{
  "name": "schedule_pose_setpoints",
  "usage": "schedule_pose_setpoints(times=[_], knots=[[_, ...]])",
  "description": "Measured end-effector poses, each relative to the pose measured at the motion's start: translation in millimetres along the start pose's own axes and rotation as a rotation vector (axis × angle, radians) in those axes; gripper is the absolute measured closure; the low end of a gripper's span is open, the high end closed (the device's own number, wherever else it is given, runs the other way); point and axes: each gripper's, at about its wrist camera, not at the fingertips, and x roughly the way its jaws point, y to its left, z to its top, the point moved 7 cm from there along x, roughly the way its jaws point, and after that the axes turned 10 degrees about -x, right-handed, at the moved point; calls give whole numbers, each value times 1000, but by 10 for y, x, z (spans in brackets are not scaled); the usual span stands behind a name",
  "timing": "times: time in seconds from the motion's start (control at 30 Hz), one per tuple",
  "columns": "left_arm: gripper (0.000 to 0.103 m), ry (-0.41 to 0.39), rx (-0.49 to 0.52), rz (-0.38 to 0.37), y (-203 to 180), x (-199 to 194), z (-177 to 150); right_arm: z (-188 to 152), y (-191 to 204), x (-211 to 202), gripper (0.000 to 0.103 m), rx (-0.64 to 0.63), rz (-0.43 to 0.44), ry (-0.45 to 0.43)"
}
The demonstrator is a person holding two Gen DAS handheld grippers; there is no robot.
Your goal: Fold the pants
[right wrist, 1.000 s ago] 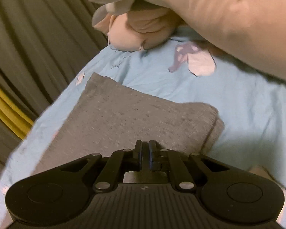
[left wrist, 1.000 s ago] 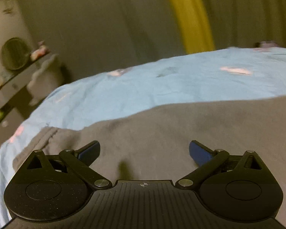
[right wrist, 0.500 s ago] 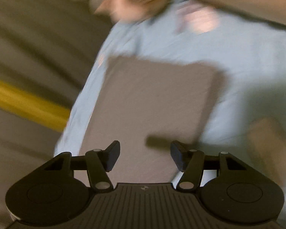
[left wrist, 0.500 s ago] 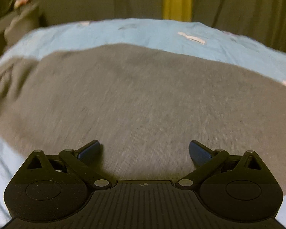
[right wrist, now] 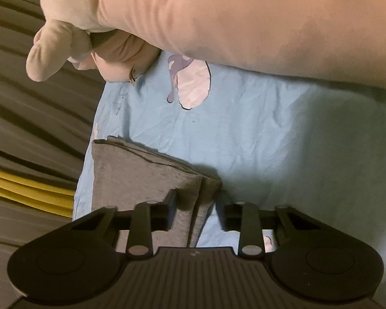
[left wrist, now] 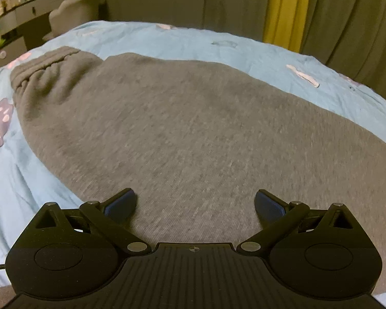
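Grey sweatpants (left wrist: 182, 128) lie folded on a light blue bedsheet (left wrist: 167, 41), with the elastic waistband (left wrist: 43, 64) at the far left. My left gripper (left wrist: 194, 203) is open and empty, hovering low over the near part of the fabric. In the right wrist view the leg end of the pants (right wrist: 136, 177) shows as stacked grey layers. My right gripper (right wrist: 196, 206) is open, with its jaws standing on either side of the near corner edge of those layers.
A large pink plush toy (right wrist: 218, 25) lies across the far side of the bed in the right wrist view. Grey curtains with a yellow strip (left wrist: 283, 7) hang behind the bed. A shelf with small items (left wrist: 25, 5) stands at the far left.
My right gripper was shut a second ago, opened, and now straddles the leg end's edge. My left gripper stayed open and swung to look across the pants toward the waistband.
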Motion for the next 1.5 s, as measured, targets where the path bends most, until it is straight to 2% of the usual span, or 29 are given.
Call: schedule_pose_setpoints(times=[0.07,0.17,0.43,0.57,0.63,0.67,0.77,0.83,0.87,0.9,0.93,0.97,1.0,1.03,1.07,1.2,1.23,1.3,1.37,1.43,1.5], knots=[[0,-1,-11,2,13,1,-4,-17,-15,13,78,3,0,6],[0,-3,-13,13,13,-11,-17,10,6,27,73,-19,17,4],[0,-6,6,33,-3,5,-38,-5,4,-9,70,-6,-6,4],[0,-4,-6,23,19,-6,-40,-7,-57,12,61,43,43,-28],[0,-2,-12,20,27,-6,-37,-1,-84,30,61,69,67,-45],[0,-2,-14,20,27,-7,-37,1,-83,35,62,69,71,-50],[0,-2,-15,20,25,-9,-36,-2,-13,24,82,11,64,-57],[0,-3,-18,18,27,-11,-32,-5,28,-1,82,-12,66,-66],[0,-3,-22,17,27,-14,-30,-4,39,-6,74,-19,71,-68],[0,-2,-25,16,27,-14,-28,-7,35,0,62,-16,76,-61],[0,-2,-27,15,28,-15,-27,-17,29,19,58,-2,92,-50],[0,-3,-28,14,28,-17,-26,-23,43,25,56,2,108,-48],[0,-3,-29,13,28,-17,-25,-22,66,17,66,-16,99,-56],[0,-3,-32,12,29,-19,-24,-24,102,15,79,-52,72,-58],[0,-4,-35,10,32,-24,-21,-28,150,27,85,-95,50,-51],[0,-44,-78,-11,89,-128,20,26,466,-91,87,-192,26,-73],[0,-71,-89,-8,116,-174,42,35,626,-149,88,-249,23,-89],[0,-131,-104,-8,167,-276,101,-30,1169,-310,88,-453,49,-140],[0,-184,-130,-13,240,-388,161,-332,1913,-496,90,-736,115,-182],[0,-211,-156,-22,328,-503,210,-909,2602,-668,91,-971,288,-152],[0,-217,-169,-25,417,-609,239,-1466,2946,-698,91,-1102,411,-98]])
